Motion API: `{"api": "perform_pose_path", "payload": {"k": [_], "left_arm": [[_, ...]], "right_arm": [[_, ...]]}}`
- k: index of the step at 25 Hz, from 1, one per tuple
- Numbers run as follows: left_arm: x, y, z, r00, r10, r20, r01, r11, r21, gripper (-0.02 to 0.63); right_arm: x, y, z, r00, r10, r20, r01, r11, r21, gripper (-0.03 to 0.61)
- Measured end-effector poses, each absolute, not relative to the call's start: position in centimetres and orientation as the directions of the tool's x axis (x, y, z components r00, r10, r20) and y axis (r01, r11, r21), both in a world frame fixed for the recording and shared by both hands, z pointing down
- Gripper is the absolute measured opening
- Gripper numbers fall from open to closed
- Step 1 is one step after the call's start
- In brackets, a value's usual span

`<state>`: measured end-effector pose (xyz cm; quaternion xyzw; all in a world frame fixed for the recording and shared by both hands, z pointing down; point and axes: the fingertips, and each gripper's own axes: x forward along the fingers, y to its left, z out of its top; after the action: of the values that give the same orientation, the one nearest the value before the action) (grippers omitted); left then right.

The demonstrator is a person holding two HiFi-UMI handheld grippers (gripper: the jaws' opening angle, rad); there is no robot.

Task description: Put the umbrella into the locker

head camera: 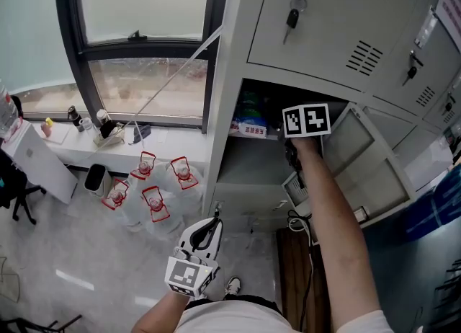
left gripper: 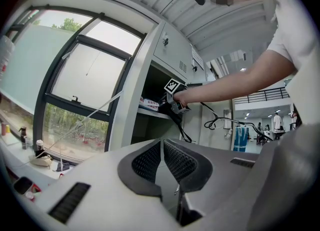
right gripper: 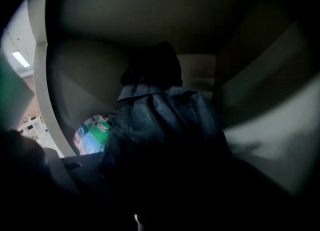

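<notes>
Your right tongs [head camera: 291,153] part-closed, clamped on folded umbrella [right gripper: 160,125]. Umbrella inside open locker [head camera: 227,72] compartment, beside packets [right gripper: 92,132]. Your left tongs [left gripper: 161,147] closed, empty. Load judged light, soft fabric, prone to sag and slip. Grip mid-body over shaft, not loose cloth.

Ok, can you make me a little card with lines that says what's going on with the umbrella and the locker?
Place: grey locker next to a window
Locker door: swung open
Umbrella: dark blue, folded, inside the open compartment
Right gripper: holding the umbrella, reaching into the locker
Left gripper: held low, fingers together, nothing in it
Also in the locker: a colourful packet
On the floor: water jugs with red handles
</notes>
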<state>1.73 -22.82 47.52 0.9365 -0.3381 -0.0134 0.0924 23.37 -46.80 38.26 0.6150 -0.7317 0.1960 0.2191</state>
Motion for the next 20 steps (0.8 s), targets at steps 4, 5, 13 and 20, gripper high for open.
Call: {"api": "perform_pose_path", "payload": {"k": [4, 5, 13, 20], "left_arm": [[1.3, -23.0, 47.9, 0.76, -0.648, 0.048, -0.644, -0.742, 0.185, 0.038], [1.2, -23.0, 47.9, 0.758, -0.651, 0.049, -0.647, -0.739, 0.187, 0.038], [0.8, -22.9, 48.1, 0.745, -0.665, 0.053, -0.661, -0.726, 0.19, 0.038], [0.9, -22.5, 48.4, 0.743, -0.666, 0.064, -0.664, -0.723, 0.19, 0.038]], "right_arm": [[23.8, -47.6, 37.9, -0.126, -0.836, 0.534, -0.991, 0.128, -0.033, 0.202], [24.0, -47.9, 37.8, -0.118, -0.838, 0.533, -0.992, 0.119, -0.033, 0.203], [23.8, -48.6, 39.1, -0.022, -0.779, 0.627, -0.973, 0.16, 0.165, 0.21], [23.7, -48.7, 39.3, 0.055, -0.775, 0.629, -0.916, 0.212, 0.342, 0.213]]}}
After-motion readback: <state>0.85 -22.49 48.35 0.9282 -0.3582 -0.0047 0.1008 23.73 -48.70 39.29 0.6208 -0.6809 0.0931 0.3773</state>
